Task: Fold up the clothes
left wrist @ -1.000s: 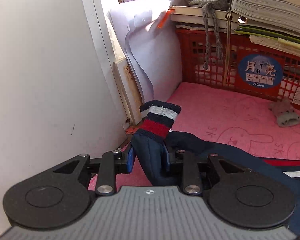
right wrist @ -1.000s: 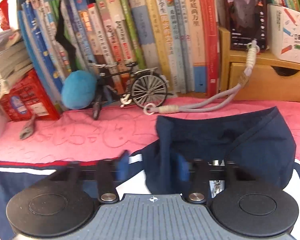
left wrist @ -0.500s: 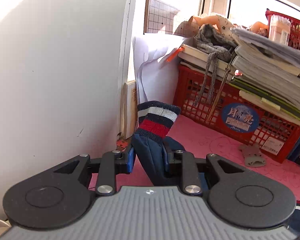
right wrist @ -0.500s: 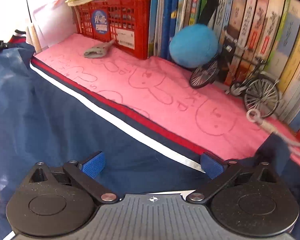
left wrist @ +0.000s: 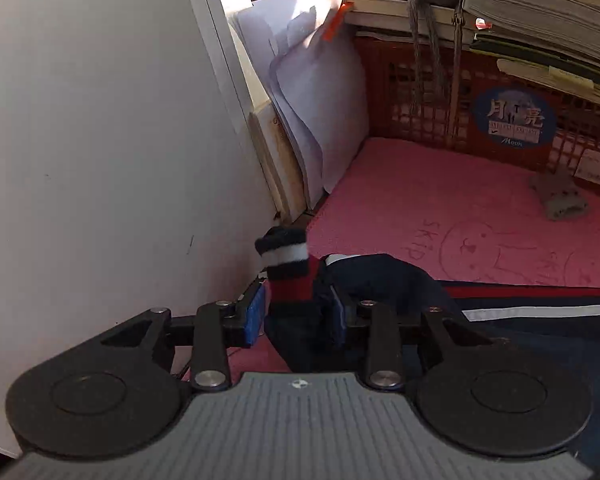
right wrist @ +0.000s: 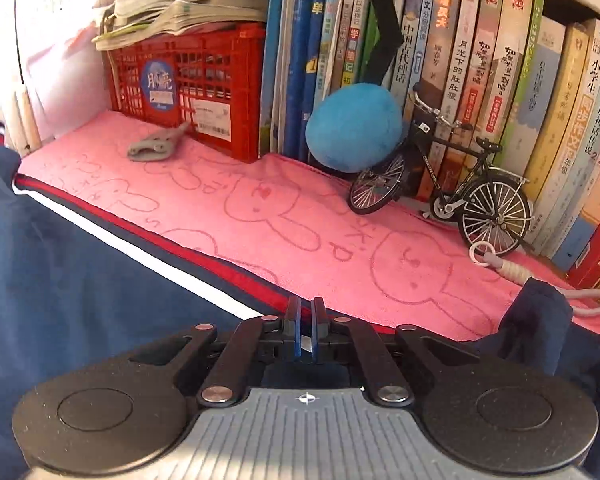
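Since half a second ago the right gripper (right wrist: 306,326) has shut on the navy jacket's (right wrist: 80,288) striped hem. Left gripper (left wrist: 298,314), jaws opening, has the cuff (left wrist: 286,258) between them, pointing upward.

Both my grippers look the same from up here. On the left gripper (left wrist: 296,316): ribbed grey housing with a tiny crosshair mark in the middle, two big round black discs either side, black linkage arms pinned with shiny silver screws, and blue pads on the inside of the fingers. The right gripper (right wrist: 305,326) is a straight copy: grey ribs, black discs, silver screws, blue pads.
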`<state>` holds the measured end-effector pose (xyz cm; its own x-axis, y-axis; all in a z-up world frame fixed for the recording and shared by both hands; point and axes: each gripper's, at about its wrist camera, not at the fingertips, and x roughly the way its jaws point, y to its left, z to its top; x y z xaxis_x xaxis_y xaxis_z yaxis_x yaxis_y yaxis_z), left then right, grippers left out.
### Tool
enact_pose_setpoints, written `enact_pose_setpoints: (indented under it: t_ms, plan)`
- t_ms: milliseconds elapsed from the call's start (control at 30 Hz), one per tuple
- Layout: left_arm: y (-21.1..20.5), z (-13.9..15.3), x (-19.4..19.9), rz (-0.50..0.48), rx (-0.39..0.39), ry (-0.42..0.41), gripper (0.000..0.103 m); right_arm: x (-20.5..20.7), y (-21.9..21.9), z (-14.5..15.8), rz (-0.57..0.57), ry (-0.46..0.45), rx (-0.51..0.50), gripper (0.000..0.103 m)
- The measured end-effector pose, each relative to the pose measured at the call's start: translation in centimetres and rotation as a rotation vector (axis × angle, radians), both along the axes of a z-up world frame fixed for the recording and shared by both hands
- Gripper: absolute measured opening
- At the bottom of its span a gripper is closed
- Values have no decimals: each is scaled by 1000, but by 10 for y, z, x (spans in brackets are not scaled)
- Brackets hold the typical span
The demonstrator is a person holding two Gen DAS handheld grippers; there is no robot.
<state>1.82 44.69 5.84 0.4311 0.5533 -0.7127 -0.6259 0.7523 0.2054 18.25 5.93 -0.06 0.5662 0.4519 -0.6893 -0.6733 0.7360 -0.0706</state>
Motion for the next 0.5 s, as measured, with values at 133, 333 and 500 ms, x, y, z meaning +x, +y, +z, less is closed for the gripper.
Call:
enact_pose_setpoints:
  t_ms: [133, 333, 500]
  plan:
    - [-4, 14, -12, -11, -55, -103, 54, -5, 0, -1, 0, -28, -12, 9]
    - [-16, 12, 6, -92, 27, -50, 83, -2, -13, -1, -39, 4, 47, 21]
    - [-12, -44, 30, -100, -20, 38, 81, -8, -25, -1, -38, 22, 63, 48]
